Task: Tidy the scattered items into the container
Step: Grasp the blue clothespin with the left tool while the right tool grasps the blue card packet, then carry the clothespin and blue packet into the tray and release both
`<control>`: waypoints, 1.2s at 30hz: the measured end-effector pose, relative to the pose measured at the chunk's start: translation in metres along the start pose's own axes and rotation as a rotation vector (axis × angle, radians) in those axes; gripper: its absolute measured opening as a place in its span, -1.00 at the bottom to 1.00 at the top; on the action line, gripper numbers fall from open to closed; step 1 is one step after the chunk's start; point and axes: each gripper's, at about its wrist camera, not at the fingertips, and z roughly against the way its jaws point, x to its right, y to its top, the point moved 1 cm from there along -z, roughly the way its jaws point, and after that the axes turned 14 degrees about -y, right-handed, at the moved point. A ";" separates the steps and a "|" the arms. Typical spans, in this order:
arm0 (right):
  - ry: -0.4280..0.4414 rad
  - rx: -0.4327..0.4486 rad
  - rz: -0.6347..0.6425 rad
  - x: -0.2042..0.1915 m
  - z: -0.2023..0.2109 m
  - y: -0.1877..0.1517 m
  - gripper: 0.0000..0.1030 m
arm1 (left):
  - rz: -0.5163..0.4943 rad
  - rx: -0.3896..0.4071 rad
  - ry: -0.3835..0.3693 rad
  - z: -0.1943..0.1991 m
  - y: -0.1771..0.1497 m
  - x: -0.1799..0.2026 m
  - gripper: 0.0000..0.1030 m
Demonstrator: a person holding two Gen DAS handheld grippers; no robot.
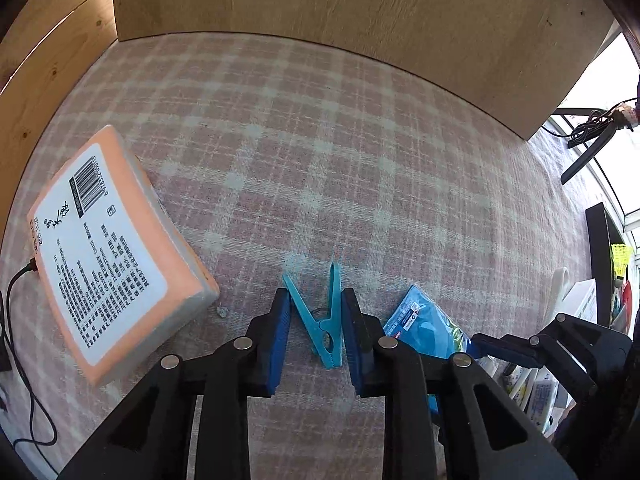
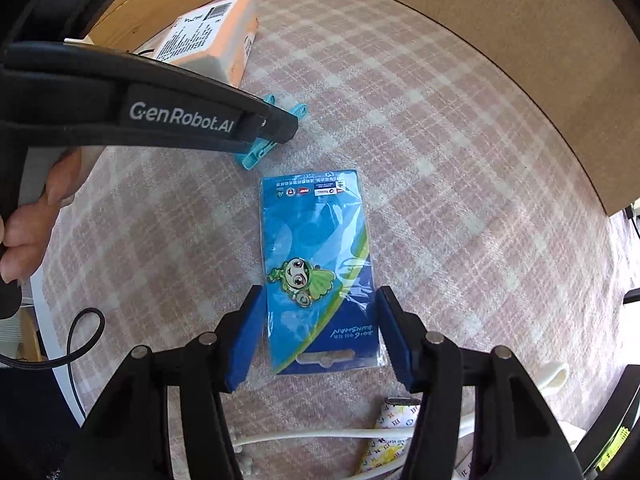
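Closing around a teal clothespin [image 1: 326, 320] with left gripper [image 1: 316, 334], straddling a blue pin card [image 2: 320, 272] with wide-open right gripper [image 2: 320, 332]; orange tissue pack [image 1: 108, 248] unsorted, container unseen.

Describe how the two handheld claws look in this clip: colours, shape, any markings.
Both claws are built alike: black angular plastic linkages with silver round pivot pins, ending in flat blue pads. The left claw shows white "GenRobot.AI" lettering on its dark side in the right wrist view. The right claw shows no lettering here. A bare hand grips the left handle; no sleeve is visible.
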 end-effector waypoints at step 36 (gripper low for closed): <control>-0.371 0.150 -0.987 0.288 0.180 -0.336 0.05 | -0.516 -0.014 -0.320 -0.011 -0.042 0.367 -0.54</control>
